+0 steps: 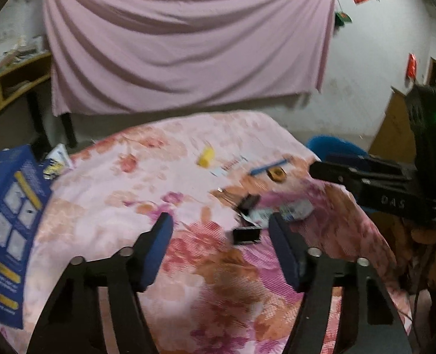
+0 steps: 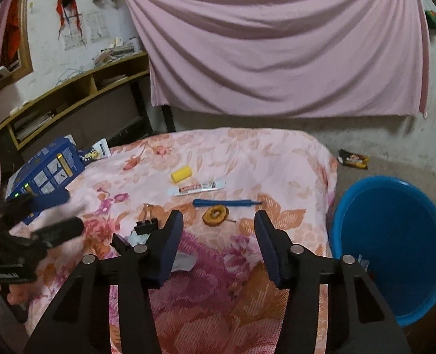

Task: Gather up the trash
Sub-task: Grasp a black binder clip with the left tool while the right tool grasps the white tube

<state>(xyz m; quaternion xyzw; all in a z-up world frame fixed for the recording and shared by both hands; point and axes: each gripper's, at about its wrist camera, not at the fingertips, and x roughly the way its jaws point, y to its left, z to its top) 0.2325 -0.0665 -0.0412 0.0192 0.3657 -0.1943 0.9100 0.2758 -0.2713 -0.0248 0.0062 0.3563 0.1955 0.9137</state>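
Both of your grippers hang released and empty over a floral-covered table [image 2: 247, 153]: the left gripper [image 1: 220, 236] fills the lower centre of its blurred view, the right gripper [image 2: 219, 236] the lower centre of its own. The trash lies scattered mid-frame in the right view: a yellow cylinder [image 2: 181, 174], a long white wrapper [image 2: 198, 188], a blue stick-like tool [image 2: 226, 202], a round brown piece [image 2: 215, 214], a black binder clip [image 2: 146, 226] and a crumpled white scrap [image 2: 184, 261] just beside the right gripper's left finger. The blue basin [image 2: 395, 244] sits off the table's right edge, at the frame's right. These pieces are small, flat and close together, so a wide closing could pinch the cloth, drag neighbours, or push something off the edge. Your 2 grippers are near each other and could collide. A dark wrapper [image 2: 353, 158] already lies on the floor, upper right.
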